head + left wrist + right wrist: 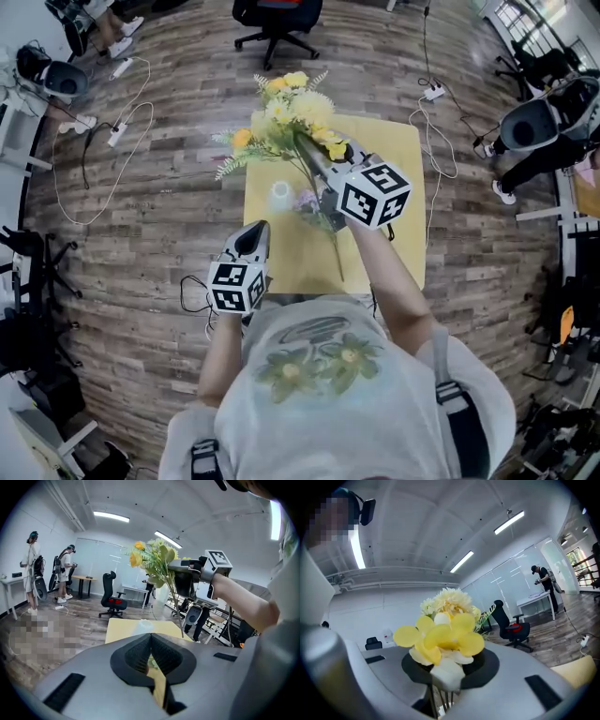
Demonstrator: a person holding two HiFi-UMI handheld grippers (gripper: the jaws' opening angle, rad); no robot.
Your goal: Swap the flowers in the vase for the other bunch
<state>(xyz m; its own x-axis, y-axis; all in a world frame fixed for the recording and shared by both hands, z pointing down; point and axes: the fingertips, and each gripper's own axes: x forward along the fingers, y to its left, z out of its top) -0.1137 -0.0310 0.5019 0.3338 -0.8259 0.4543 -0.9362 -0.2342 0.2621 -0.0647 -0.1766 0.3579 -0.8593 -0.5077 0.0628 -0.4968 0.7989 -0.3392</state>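
Observation:
My right gripper (pixel 317 157) is shut on the stems of a yellow and white flower bunch (pixel 292 112), held up above the yellow table (pixel 394 159). Its blooms (pixel 443 632) fill the right gripper view, and long stems (pixel 177 606) hang below the grip. A clear vase (pixel 280 195) stands on the table. Beside it lie pale purple flowers (pixel 307 201), partly hidden under the right gripper. The left gripper (pixel 255 232) hovers at the table's near left edge, jaws shut with nothing between them (pixel 151 635), pointing toward the vase (pixel 143 626).
A black office chair (pixel 277 23) stands beyond the table's far edge. Cables and power strips (pixel 117 131) lie on the wood floor to the left. Two people (pixel 32 569) stand by desks far off. More equipment sits at the right (pixel 539 122).

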